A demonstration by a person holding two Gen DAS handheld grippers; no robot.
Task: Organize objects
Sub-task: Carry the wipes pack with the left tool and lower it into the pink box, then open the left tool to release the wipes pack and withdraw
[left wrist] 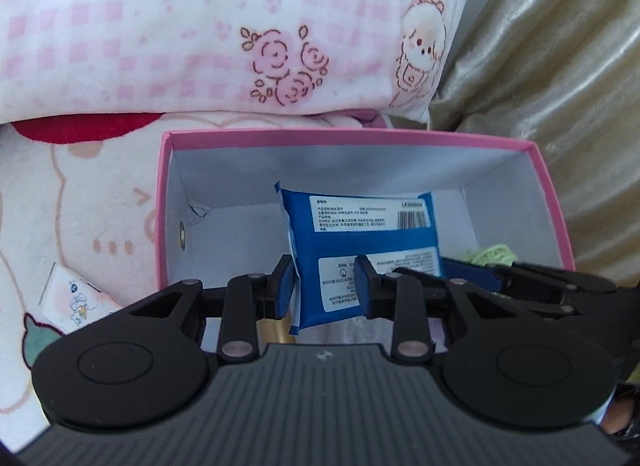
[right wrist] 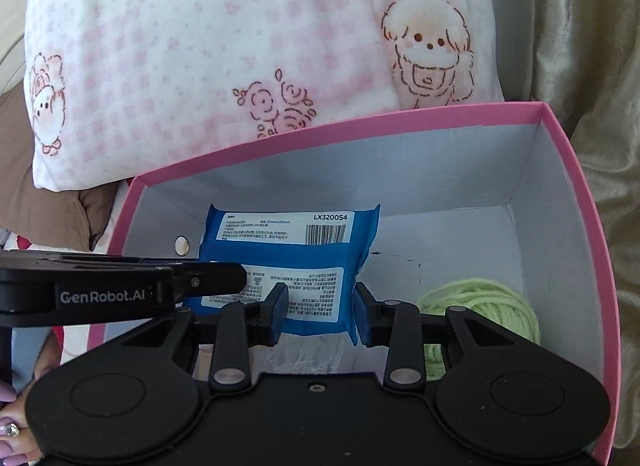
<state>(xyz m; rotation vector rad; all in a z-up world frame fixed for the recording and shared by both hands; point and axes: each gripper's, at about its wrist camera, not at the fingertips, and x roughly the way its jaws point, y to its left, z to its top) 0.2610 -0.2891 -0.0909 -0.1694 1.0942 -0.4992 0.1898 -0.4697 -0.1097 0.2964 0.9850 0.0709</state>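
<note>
A blue wet-wipe packet with white labels stands inside a pink box with a white inside. My left gripper is shut on the packet's near end, a blue pad on each side. In the right wrist view the packet sits between the pads of my right gripper, which closes on its near edge. The left gripper comes in from the left in that view. A ball of light green yarn lies in the box's right near corner; it also shows in the left wrist view.
The box rests on a bed with a cartoon-print blanket. A pink checked pillow lies behind it. A beige curtain hangs at the right. A small white tissue pack lies left of the box.
</note>
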